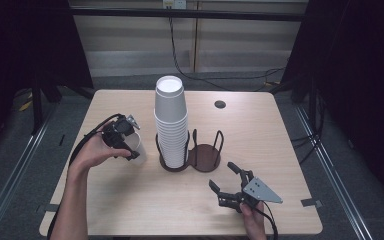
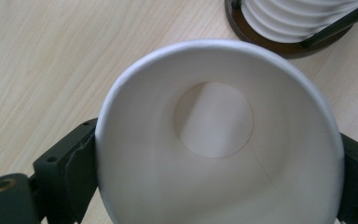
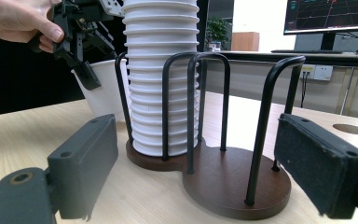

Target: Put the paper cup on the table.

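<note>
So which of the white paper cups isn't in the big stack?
The single white paper cup between the jaws of the left gripper, standing mouth-up on the table left of the holder. All the others are nested upside down in the tall stack inside the holder.

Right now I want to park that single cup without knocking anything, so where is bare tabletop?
Free: the near-left tabletop, between the left gripper with its white cup and the right gripper, and the far-right stretch around the round hole. The holder's right bay stands empty. Crowded: around the cup stack, beside which the held cup sits.
</note>
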Demonstrator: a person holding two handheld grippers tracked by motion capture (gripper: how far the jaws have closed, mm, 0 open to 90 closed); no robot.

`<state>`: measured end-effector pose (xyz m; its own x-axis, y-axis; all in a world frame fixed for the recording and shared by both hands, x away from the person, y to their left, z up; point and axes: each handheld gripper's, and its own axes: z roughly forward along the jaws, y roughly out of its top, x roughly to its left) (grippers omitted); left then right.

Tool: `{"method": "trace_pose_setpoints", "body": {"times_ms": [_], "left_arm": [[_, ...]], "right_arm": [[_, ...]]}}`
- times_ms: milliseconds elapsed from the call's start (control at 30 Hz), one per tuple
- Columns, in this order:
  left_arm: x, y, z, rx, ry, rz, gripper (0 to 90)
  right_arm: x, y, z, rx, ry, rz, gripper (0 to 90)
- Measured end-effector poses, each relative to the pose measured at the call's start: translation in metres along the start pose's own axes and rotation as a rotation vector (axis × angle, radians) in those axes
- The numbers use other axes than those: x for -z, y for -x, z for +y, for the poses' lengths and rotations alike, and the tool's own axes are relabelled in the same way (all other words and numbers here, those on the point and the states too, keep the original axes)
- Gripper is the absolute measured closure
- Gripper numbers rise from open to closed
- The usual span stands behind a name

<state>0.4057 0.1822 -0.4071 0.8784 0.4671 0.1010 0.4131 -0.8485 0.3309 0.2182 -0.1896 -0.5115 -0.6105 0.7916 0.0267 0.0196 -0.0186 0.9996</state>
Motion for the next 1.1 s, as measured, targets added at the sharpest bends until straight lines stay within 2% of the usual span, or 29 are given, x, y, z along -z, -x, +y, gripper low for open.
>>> {"method": "trace_pose_setpoints", "body": {"times_ms": [67, 100, 133, 167, 267, 400, 533, 667, 700, 833, 900, 933, 967, 1000, 1067, 1100], "left_arm": [[-0.003, 0.001, 0.002, -0.012, -0.012, 0.005, 7.7], [-0.008, 0.001, 0.004, -0.013, -0.022, 0.029, 7.5], [-0.008, 0.001, 0.004, -0.013, -0.022, 0.029, 7.4], [-0.010, 0.002, 0.005, -0.016, -0.048, 0.038, 7.4], [-0.013, 0.003, 0.007, -0.020, -0.033, 0.050, 6.6], [-0.016, 0.001, 0.009, -0.007, -0.033, 0.034, 6.0], [-0.021, 0.000, 0.009, -0.020, -0.037, 0.022, 5.1], [-0.027, -0.001, 0.007, -0.005, -0.048, 0.011, 6.2], [-0.030, -0.003, 0.005, 0.023, -0.044, -0.004, 6.4], [-0.032, -0.005, 0.001, 0.034, -0.028, -0.025, 5.6], [-0.033, -0.007, -0.002, 0.075, -0.017, -0.020, 5.5], [-0.034, -0.007, -0.004, 0.081, -0.013, -0.009, 5.1], [-0.035, -0.006, -0.006, 0.059, -0.037, -0.009, 4.3], [-0.035, -0.006, -0.006, 0.059, -0.037, -0.009, 6.6], [-0.037, -0.005, -0.009, 0.070, -0.025, -0.012, 5.5], [-0.037, -0.005, -0.010, 0.059, -0.030, -0.013, 4.5]], "right_arm": [[0.000, 0.000, 0.000, 0.001, 0.001, 0.001, 12.9], [0.000, 0.000, 0.000, 0.000, 0.000, 0.000, 12.9], [0.000, 0.000, 0.000, 0.000, 0.000, 0.000, 12.9], [0.000, 0.000, 0.000, 0.000, 0.000, 0.000, 12.9], [0.000, 0.000, 0.000, 0.000, 0.000, 0.001, 12.9], [0.000, 0.000, 0.000, 0.000, -0.001, 0.001, 12.9], [0.000, 0.000, 0.000, 0.000, 0.000, 0.001, 12.7], [0.000, 0.000, 0.000, 0.001, 0.001, -0.004, 12.7], [0.000, 0.000, 0.000, 0.002, 0.001, -0.004, 12.7], [0.000, 0.000, 0.000, 0.002, 0.002, -0.006, 12.7], [0.000, 0.000, 0.000, 0.002, 0.002, -0.007, 12.7], [0.000, 0.000, 0.000, 0.002, 0.001, -0.007, 12.7], [0.000, 0.000, 0.000, 0.001, 0.001, -0.008, 12.7], [0.000, 0.000, 0.000, 0.001, 0.001, -0.008, 12.7], [0.000, 0.000, 0.000, 0.001, 0.001, -0.008, 12.7], [0.000, 0.000, 0.000, 0.001, 0.000, -0.008, 12.7]]}}
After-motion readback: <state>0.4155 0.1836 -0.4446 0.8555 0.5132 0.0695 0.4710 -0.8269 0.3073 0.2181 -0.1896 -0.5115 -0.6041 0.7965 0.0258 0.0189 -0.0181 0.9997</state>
